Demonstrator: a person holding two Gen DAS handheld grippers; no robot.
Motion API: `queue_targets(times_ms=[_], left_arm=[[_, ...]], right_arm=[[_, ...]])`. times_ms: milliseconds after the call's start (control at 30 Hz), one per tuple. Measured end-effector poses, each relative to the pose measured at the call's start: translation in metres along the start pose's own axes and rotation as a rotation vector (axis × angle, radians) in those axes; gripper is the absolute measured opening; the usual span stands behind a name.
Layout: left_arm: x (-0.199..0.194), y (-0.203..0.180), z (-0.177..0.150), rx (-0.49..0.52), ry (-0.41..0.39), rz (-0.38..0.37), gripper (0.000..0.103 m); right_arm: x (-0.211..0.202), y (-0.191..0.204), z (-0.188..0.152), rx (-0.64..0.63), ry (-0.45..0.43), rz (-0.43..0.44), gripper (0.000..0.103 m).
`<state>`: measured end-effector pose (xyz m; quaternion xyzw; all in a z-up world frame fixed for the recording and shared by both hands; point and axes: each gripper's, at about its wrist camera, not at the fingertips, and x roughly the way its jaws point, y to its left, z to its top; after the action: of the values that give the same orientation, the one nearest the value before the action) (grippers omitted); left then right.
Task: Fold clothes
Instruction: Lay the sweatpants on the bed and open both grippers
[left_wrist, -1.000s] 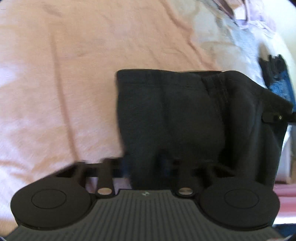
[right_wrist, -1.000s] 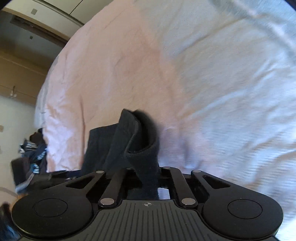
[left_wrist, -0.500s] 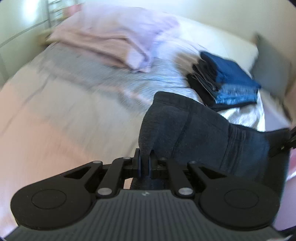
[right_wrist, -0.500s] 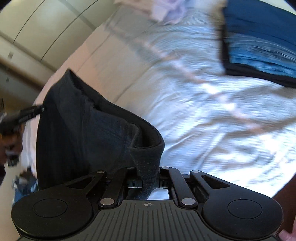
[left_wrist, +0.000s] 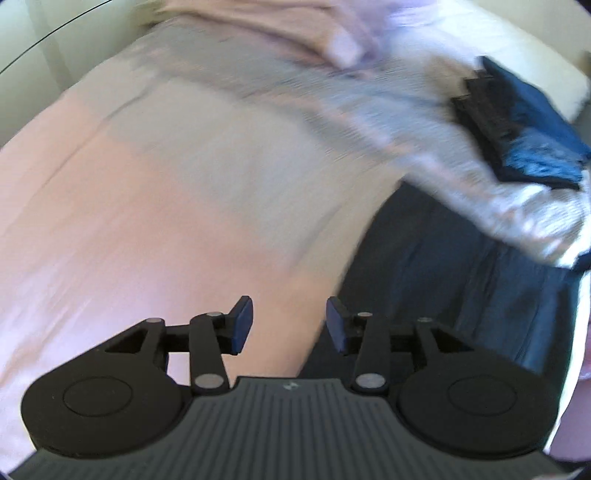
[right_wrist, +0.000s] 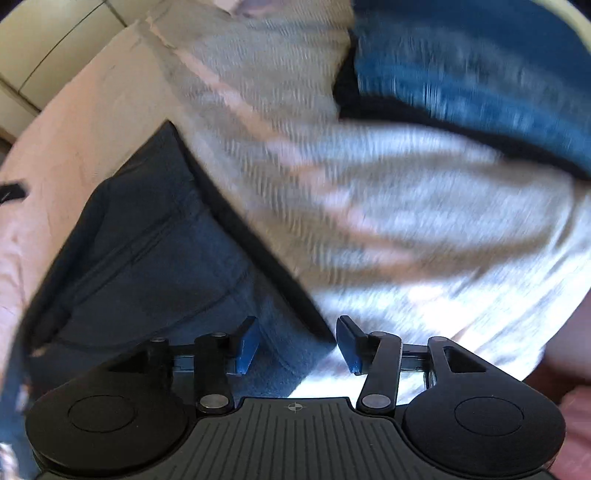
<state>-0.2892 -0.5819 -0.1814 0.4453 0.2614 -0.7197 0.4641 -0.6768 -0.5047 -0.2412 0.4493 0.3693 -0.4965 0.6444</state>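
A dark charcoal knitted garment (right_wrist: 147, 251) lies flat on the bed (left_wrist: 166, 192), which is covered in a pale pink sheet with a grey-and-white striped stretch toward its far end. The garment shows doubled layers and a straight edge running diagonally in the right wrist view, so it looks laid in at least one fold. The left gripper (left_wrist: 290, 325) stands wide open with nothing between its blue pads, hanging over bare pink sheet just beside the garment's left edge. The right gripper (right_wrist: 297, 343) is likewise spread wide and empty, poised above the garment's near right corner where dark cloth meets the striped bedding. Beyond, at the far right of the bed, sits a stack of folded dark and blue clothes (left_wrist: 524, 122), well apart from the garment. Both views are smeared by motion, so finer creases cannot be read. As a judgement, the garment is lying free between grasps: either a further fold is due or it is ready to join the stack. Whichever it is, the next move calls for both grippers to close on matching edges of the cloth, taking all layers together so the fold does not slip.
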Motion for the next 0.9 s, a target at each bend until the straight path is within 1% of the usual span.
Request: queue_targets(times_ms=[100, 133, 200, 267, 300, 333, 400, 433, 500, 600, 667, 700, 733, 767, 800, 900], left_arm=[[-0.044, 0.037, -0.065, -0.081, 0.068, 0.097, 0.046], [-0.059, 0.049, -0.089, -0.106, 0.093, 0.127, 0.047], [-0.087, 0.068, -0.141, -0.142, 0.151, 0.184, 0.048], [-0.113, 0.085, -0.192, -0.163, 0.209, 0.245, 0.053], [-0.124, 0.091, -0.218, -0.154, 0.245, 0.278, 0.058], [-0.135, 0.097, -0.244, -0.144, 0.281, 0.31, 0.061], [-0.151, 0.103, -0.293, -0.129, 0.341, 0.324, 0.061], [-0.157, 0.105, -0.314, -0.128, 0.362, 0.312, 0.061], [-0.163, 0.109, -0.356, -0.117, 0.386, 0.258, 0.061], [-0.164, 0.12, -0.368, -0.106, 0.363, 0.185, 0.061], [-0.165, 0.127, -0.375, -0.099, 0.347, 0.136, 0.058], [-0.165, 0.131, -0.379, -0.095, 0.339, 0.111, 0.045], [-0.166, 0.135, -0.383, -0.092, 0.332, 0.087, 0.02], [-0.166, 0.138, -0.387, -0.088, 0.324, 0.063, 0.011], [-0.166, 0.142, -0.391, -0.085, 0.316, 0.038, 0.004], [-0.167, 0.153, -0.402, -0.074, 0.292, -0.035, 0.003]], right_arm=[[-0.015, 0.027, 0.009, -0.146, -0.065, -0.052, 0.05], [-0.016, 0.037, 0.012, -0.18, -0.075, -0.038, 0.05], [-0.014, 0.063, 0.017, -0.231, -0.074, 0.025, 0.05], [-0.008, 0.092, 0.02, -0.282, -0.068, 0.066, 0.05], [-0.006, 0.109, 0.02, -0.312, -0.066, 0.085, 0.05], [-0.002, 0.125, 0.02, -0.335, -0.061, 0.098, 0.05], [0.005, 0.158, 0.017, -0.376, -0.051, 0.118, 0.05], [0.008, 0.173, 0.013, -0.392, -0.048, 0.127, 0.05], [0.016, 0.199, 0.006, -0.414, -0.032, 0.13, 0.05], [0.034, 0.236, -0.003, -0.431, 0.002, 0.111, 0.05], [0.045, 0.258, -0.01, -0.44, 0.027, 0.093, 0.05], [0.049, 0.268, -0.014, -0.446, 0.037, 0.077, 0.05], [0.052, 0.278, -0.018, -0.459, 0.043, 0.057, 0.05], [0.054, 0.287, -0.022, -0.472, 0.049, 0.036, 0.05], [0.056, 0.292, -0.024, -0.479, 0.055, 0.022, 0.05], [0.058, 0.304, -0.026, -0.49, 0.058, -0.004, 0.05]])
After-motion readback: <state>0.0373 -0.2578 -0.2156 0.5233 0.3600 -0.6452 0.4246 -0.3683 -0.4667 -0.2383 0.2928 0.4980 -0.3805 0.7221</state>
